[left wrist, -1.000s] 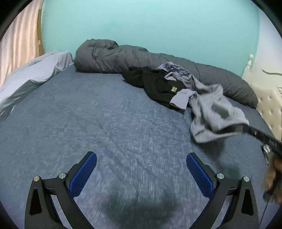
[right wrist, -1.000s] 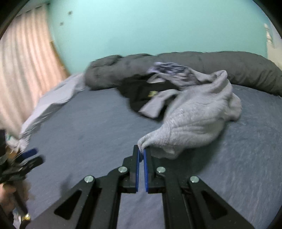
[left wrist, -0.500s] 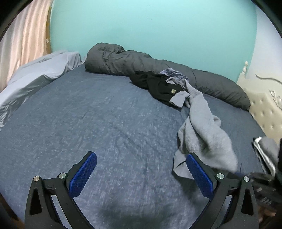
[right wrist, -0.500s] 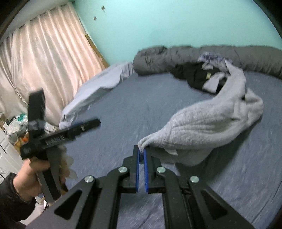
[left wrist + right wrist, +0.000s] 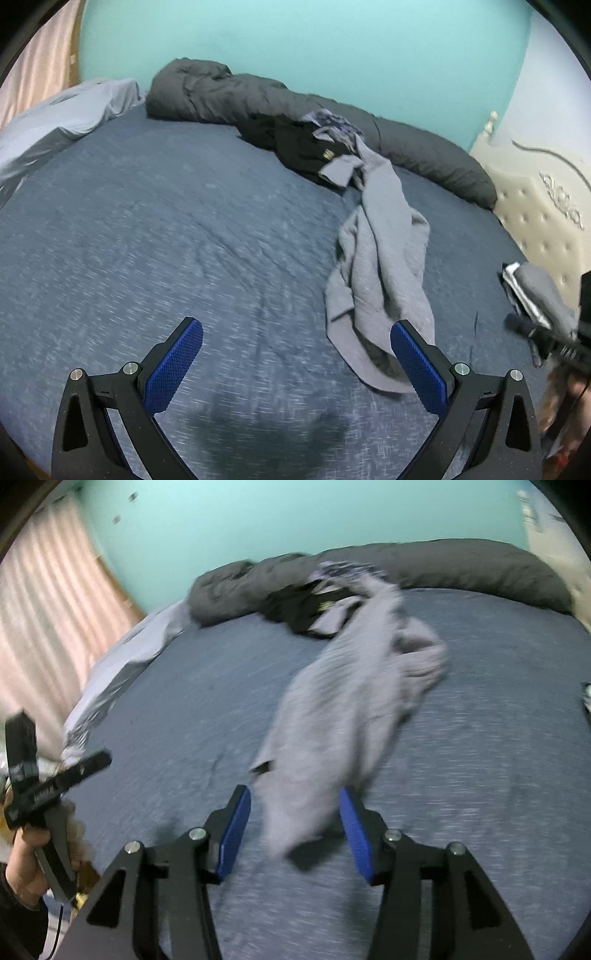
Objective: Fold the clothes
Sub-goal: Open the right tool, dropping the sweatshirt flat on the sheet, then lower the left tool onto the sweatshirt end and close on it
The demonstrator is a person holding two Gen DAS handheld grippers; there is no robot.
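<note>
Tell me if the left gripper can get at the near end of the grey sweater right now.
Probably yes. The left gripper is open and holds nothing, and the grey sweater lies stretched on the blue bed sheet with its near end beside the gripper's right finger. Nothing lies between them.

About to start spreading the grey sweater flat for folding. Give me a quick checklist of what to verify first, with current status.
1. Right gripper released: ok. Its jaws have just been opening; the crumpled grey knit sweater lies between them, pads apart from it.
2. Left gripper free: ok, open with nothing between its jaws.
3. Sweater clear of the pile: not ok, its far end reaches the black garment.
4. Sweater flat: not ok, bunched in a long twisted strip.
5. Bare space on the blue bedsheet: ok, on the left side.
6. Sleeves and hem located: cannot tell, the right wrist view is blurred.
</note>
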